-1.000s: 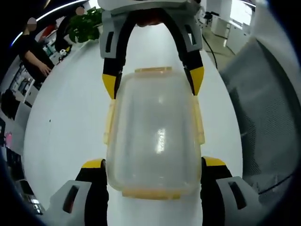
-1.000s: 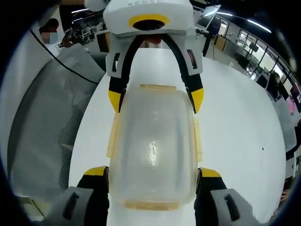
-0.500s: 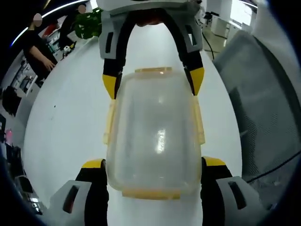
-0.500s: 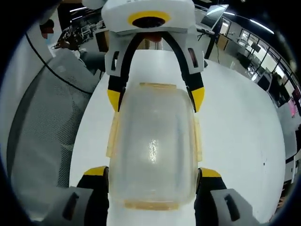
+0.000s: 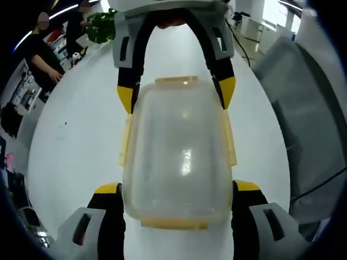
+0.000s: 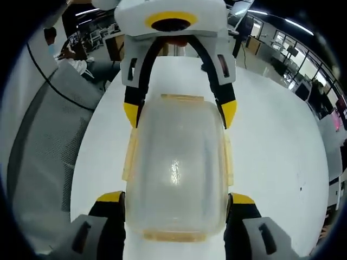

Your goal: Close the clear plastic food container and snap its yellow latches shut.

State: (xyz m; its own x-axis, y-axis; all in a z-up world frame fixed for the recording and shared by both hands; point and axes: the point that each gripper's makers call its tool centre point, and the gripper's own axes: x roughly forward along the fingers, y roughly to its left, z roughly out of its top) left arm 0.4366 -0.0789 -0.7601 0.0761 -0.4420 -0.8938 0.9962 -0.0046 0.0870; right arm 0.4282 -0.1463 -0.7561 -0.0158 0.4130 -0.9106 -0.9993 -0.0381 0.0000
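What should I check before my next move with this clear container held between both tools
1. Lid seated on the clear container: ok, it covers the body.
2. Left tool gripping one end: ok, its jaws flank the container.
3. Right tool gripping the other end: ok, same hold.
4. Yellow latches snapped shut: cannot tell; they lie along the sides, but locking is not visible.
5. Container resting on the white table: cannot tell, it may be lifted.
6. Grey chair close alongside: ok, apart from the container.

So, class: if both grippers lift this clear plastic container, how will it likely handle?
The container looks empty, so probably light. Its thin clear walls may flex under squeeze. The glossy lid could be slippery against the left gripper and right gripper.
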